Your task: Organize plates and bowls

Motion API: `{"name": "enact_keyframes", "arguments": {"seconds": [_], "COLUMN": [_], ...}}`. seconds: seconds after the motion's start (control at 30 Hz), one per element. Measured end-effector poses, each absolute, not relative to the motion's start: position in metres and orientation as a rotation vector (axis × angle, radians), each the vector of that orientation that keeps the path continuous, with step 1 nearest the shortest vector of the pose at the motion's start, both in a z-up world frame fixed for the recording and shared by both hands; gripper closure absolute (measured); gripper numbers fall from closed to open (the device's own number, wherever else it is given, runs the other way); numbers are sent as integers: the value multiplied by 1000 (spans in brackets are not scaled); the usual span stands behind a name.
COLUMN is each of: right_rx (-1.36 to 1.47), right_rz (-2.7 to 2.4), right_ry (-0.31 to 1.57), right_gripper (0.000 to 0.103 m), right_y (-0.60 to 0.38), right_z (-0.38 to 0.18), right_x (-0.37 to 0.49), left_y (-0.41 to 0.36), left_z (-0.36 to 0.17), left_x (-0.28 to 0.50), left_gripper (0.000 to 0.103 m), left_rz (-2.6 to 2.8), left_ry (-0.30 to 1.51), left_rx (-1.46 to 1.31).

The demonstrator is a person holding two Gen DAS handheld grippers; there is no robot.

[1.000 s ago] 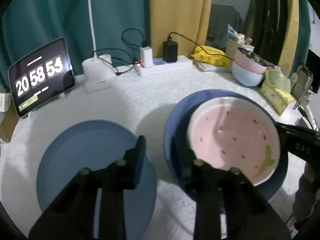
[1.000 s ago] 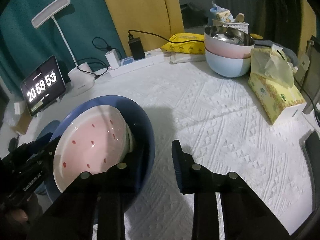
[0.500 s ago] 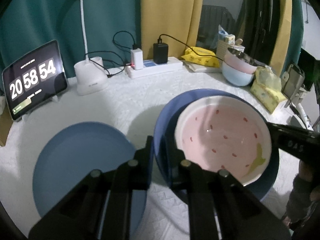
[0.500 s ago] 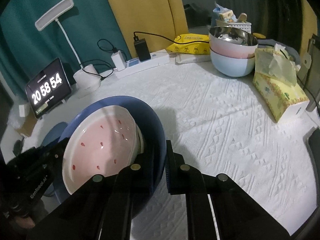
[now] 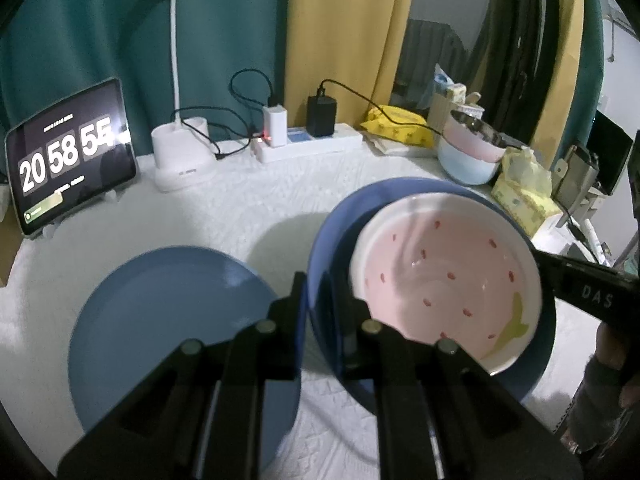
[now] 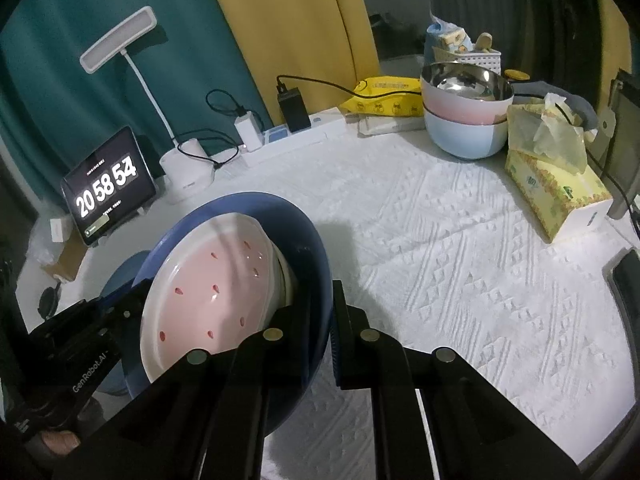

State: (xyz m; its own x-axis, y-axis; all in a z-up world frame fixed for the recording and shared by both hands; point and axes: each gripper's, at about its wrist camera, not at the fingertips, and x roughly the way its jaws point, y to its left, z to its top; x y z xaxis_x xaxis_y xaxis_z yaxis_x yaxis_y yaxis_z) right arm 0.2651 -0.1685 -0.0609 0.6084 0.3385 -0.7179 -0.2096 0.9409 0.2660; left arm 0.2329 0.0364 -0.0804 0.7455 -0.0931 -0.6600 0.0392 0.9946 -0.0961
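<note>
A deep blue dish (image 5: 400, 184) holds a pink plate with red spots (image 5: 440, 272), which leans inside it. My left gripper (image 5: 316, 292) is shut on the dish's left rim. From the other side, my right gripper (image 6: 324, 296) is shut on its right rim (image 6: 320, 248). The right wrist view shows the pink plate (image 6: 216, 280) and the left gripper (image 6: 136, 296) beyond it. A flat blue plate (image 5: 168, 312) lies on the white cloth to the left of the dish. Whether the dish rests on the cloth I cannot tell.
Stacked bowls, a steel one on top (image 6: 464, 120), stand at the back right beside a yellow tissue pack (image 6: 556, 184). Along the back are a clock tablet (image 5: 68, 156), a white lamp base (image 5: 180, 160) and a power strip with chargers (image 5: 308, 146). Bare cloth (image 6: 460, 260) lies right of the dish.
Both grippers' jaws, open around the blue dish's rim a second ago, have closed onto it. The hands and the dishes have hardly shifted.
</note>
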Motion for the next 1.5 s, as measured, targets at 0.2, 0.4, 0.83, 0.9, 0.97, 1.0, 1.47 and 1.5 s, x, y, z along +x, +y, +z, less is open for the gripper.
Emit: {"name": "enact_keyframes", "arguments": {"seconds": [0.2, 0.4, 0.83, 0.9, 0.97, 1.0, 1.47, 1.5], "right_rx": [175, 165, 138, 130, 120, 117, 50, 47], "right_rz": [319, 329, 371, 380, 388, 391, 462, 466], "right_ry": [853, 823, 790, 786, 783, 783, 814, 817], "right_gripper": [93, 93, 92, 92, 92, 92, 92, 93], "right_y": [-168, -159, -127, -120, -112, -108, -41, -37], "right_z": [-49, -32, -8, -4, -1, -1, -9, -10], "right_x": [262, 258, 254, 253, 253, 254, 260, 261], "left_y": [42, 52, 88, 95, 102, 106, 169, 172], "left_z": [-67, -51, -30, -28, -27, -27, -34, -35], "left_x": [229, 223, 209, 206, 204, 203, 191, 191], "left_gripper": [94, 94, 94, 94, 94, 94, 94, 94], "left_rz": [-83, -79, -53, -46, -38, -33, 39, 44], "left_ry": [703, 674, 622, 614, 609, 607, 606, 608], "left_rx": [-97, -97, -143, -152, -158, -161, -209, -211]}}
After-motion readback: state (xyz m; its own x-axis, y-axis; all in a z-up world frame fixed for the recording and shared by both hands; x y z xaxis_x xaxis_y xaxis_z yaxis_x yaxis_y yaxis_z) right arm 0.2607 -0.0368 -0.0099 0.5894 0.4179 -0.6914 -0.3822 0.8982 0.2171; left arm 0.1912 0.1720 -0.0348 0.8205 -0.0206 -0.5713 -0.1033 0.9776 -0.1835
